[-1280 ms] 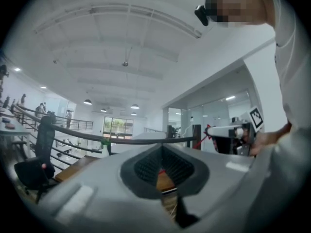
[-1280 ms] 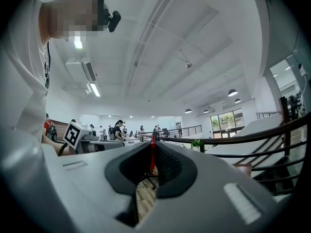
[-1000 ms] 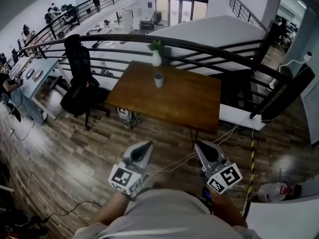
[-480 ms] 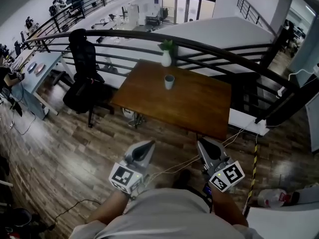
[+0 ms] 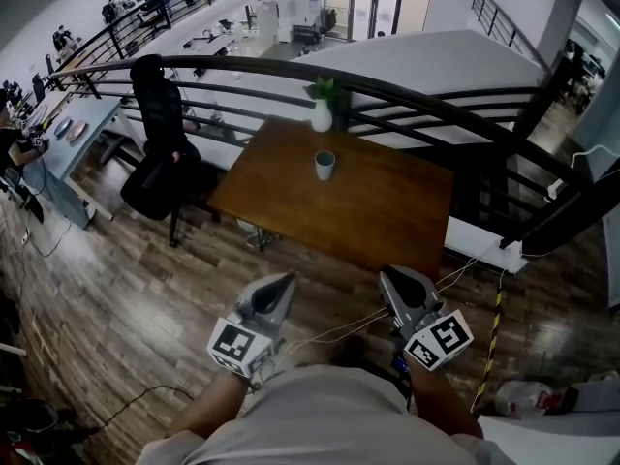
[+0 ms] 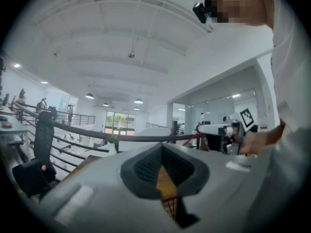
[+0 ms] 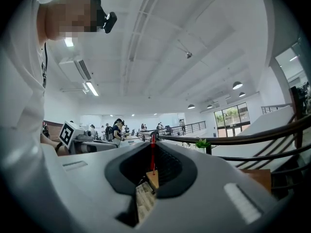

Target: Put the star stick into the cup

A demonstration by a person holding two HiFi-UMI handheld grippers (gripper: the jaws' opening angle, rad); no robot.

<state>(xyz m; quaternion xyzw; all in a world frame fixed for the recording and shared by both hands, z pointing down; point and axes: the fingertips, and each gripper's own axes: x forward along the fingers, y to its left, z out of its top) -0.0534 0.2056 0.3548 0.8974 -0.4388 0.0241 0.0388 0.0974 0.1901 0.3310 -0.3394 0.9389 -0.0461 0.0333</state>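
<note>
Stick (image 7: 152, 155) couldn't be spotted in head view; cup (image 5: 325, 165) stood upper centre on table (image 5: 387, 211), left gripper (image 5: 284, 281) and right gripper (image 5: 389, 276) low centre. Left gripper view: jaws closed, empty. Right gripper view: jaws pinched red stick, centre.

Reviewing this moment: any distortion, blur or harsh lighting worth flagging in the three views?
Head view: strong fisheye bends the railing, but table and cup are sharp. Left gripper view: dark circular vignette, fingers soft, close to the lens. Right gripper view: same vignette, bright ceiling, red stick thin but readable.
</note>
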